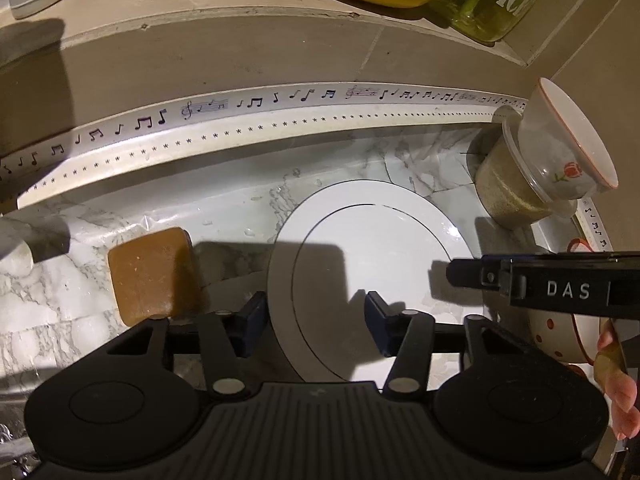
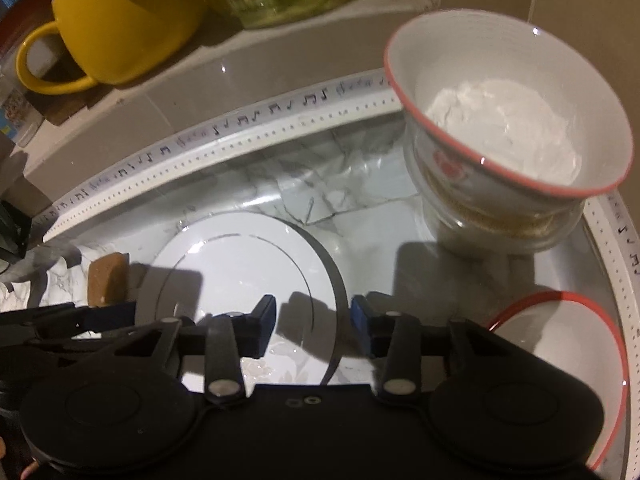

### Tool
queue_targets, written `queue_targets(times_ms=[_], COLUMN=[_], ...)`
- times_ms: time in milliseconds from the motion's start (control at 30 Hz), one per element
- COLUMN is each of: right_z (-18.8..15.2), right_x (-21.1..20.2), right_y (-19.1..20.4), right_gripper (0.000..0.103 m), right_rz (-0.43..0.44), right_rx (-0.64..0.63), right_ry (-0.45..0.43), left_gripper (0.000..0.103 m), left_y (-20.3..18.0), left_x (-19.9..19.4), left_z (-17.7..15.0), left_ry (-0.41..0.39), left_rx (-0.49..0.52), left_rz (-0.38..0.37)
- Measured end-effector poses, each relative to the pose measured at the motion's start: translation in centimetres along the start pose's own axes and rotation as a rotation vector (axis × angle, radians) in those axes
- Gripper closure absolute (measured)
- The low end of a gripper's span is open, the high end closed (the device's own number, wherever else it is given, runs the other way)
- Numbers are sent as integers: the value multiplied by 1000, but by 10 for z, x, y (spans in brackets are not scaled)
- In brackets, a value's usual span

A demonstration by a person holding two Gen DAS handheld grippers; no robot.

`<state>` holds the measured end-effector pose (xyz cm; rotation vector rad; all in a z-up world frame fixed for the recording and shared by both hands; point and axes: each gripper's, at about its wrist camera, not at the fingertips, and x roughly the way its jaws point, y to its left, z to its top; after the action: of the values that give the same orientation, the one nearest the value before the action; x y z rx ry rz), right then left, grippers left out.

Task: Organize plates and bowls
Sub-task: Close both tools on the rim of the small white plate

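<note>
The white plate (image 1: 372, 264) is lying flat on the marble counter (image 1: 60, 288), with both grippers parted wide over its near rim and nothing held. The left gripper (image 1: 316, 324) straddles its left edge, the right gripper (image 2: 314, 330) its right edge. The plate looks wet, so a slip seems likely if it's pinched shallow.

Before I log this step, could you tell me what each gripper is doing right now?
Left gripper: open, straddling the white plate's near rim, holding nothing.
Right gripper: open, empty, above the same plate.
</note>
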<state>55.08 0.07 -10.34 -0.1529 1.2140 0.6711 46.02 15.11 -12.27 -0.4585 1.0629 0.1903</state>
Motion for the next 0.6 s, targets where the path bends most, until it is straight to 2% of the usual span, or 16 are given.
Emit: queue_targets(times_ms=[133, 433, 600], right_z=[-2, -6, -7], right_x=[2, 12, 11], right_y=[-1, 10, 8], right_gripper=[69, 68, 79], right_rz=[5, -44, -60], right_rx=[5, -47, -50], right_ry=[7, 30, 18], left_gripper=[58, 59, 64], left_y=[4, 4, 6], left_x=[0, 1, 1], left_z=[2, 4, 2], left_ry=[0, -11, -26], left_rx=[-15, -17, -23], left_rz=[-7, -8, 9])
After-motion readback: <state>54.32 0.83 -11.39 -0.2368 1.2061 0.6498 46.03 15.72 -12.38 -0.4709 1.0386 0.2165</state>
